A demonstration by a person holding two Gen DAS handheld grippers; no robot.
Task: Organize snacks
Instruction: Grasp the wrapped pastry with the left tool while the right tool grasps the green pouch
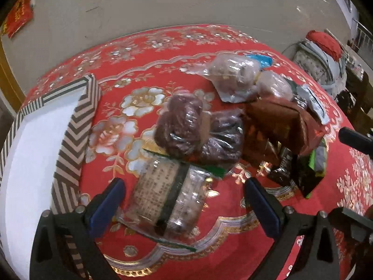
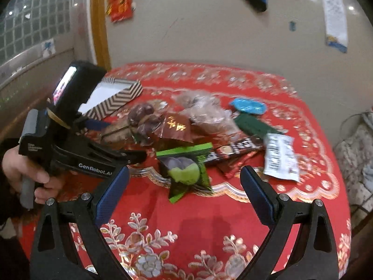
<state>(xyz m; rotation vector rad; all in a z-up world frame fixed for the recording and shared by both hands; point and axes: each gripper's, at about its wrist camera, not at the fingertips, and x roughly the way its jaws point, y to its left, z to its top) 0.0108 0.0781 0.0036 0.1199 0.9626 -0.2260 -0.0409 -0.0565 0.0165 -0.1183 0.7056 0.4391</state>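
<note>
A pile of snack packets lies on the red flowered tablecloth [image 1: 149, 53]. My left gripper [image 1: 184, 184] is open, its fingers either side of a clear packet with a printed label [image 1: 167, 193]. Behind it lie clear bags of dark red dates [image 1: 181, 123], pale snack bags [image 1: 235, 74] and a dark red packet [image 1: 277, 121]. My right gripper [image 2: 184, 175] is open and empty above a green packet [image 2: 186, 168]. A chocolate bar [image 2: 235, 149] and a white packet [image 2: 279, 158] lie beyond it. The striped box [image 1: 74, 135] with a white inside stands at the left.
The left gripper's body and the hand holding it [image 2: 58, 144] fill the left of the right wrist view. The striped box also shows there [image 2: 114, 98]. A blue packet [image 2: 249, 106] and a dark green packet [image 2: 254, 123] lie at the pile's far side. Beige floor surrounds the table.
</note>
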